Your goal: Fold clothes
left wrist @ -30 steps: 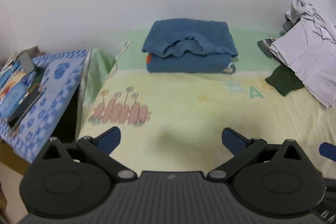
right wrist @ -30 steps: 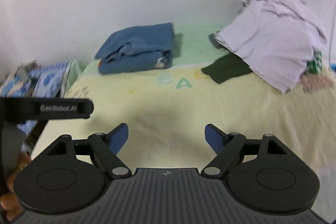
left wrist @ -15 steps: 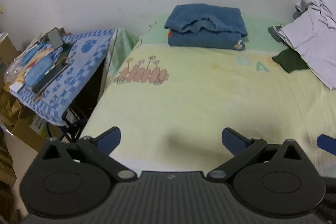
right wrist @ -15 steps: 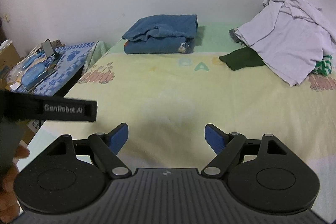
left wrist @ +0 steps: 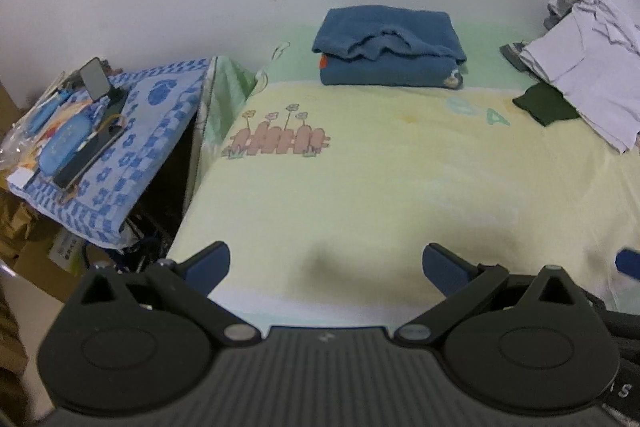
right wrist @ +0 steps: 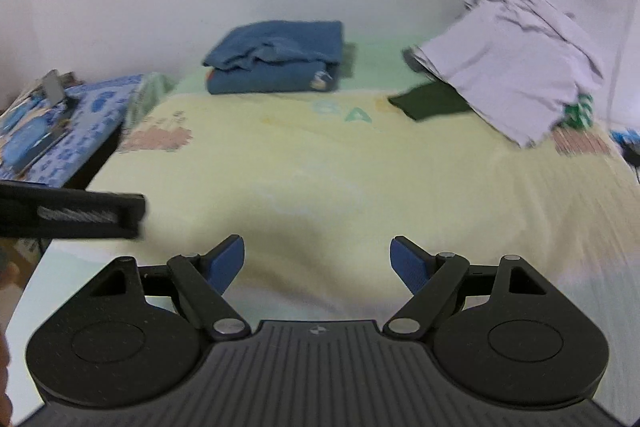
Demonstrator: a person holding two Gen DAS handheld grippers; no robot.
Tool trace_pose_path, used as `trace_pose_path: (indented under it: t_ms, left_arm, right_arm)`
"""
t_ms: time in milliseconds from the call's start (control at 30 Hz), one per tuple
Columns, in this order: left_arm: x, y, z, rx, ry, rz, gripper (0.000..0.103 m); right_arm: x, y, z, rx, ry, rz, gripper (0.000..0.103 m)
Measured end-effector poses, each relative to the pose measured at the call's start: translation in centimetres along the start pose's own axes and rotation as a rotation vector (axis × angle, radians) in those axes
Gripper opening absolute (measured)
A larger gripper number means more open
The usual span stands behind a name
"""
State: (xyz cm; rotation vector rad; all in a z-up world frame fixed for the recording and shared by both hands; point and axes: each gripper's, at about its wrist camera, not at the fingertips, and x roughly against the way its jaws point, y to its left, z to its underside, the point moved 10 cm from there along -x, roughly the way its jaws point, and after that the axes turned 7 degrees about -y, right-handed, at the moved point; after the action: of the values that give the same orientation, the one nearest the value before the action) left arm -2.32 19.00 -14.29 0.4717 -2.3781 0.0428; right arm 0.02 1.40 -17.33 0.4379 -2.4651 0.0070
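A folded blue garment lies at the far side of the bed by the wall. To its right a pile of white clothes slumps over a dark green piece. My left gripper hangs open over the near edge of the yellow bedsheet, holding nothing. My right gripper is open and empty too, above the same sheet. The left gripper's body shows blurred at the left of the right wrist view.
A low table under a blue patterned cloth stands left of the bed, loaded with a phone and blue pouches. Cardboard boxes sit on the floor below it. A white wall backs the bed.
Both grippers have drawn back from the wall toward the near edge of the bed, so more of the sheet and side table shows. Both stayed open and empty.
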Motion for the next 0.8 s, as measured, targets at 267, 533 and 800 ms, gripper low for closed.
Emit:
trace_pose_path:
  t_ms: [267,533,800]
  left_arm:
    - [-0.4,2.3,1.0,-0.007,0.017,0.062,0.102]
    - [-0.5,3.8,1.7,0.009,0.027,0.06,0.102]
    - [-0.4,4.3,1.8,-0.03,0.01,0.039,0.102]
  right_arm:
    - [0.4,1.7,0.5,-0.061,-0.013,0.078,0.084]
    - [0.9,4.0,0.2,-0.03,-0.06,0.089,0.087]
    - [0.1,4.8,0.1,-0.039,-0.035,0.072,0.087]
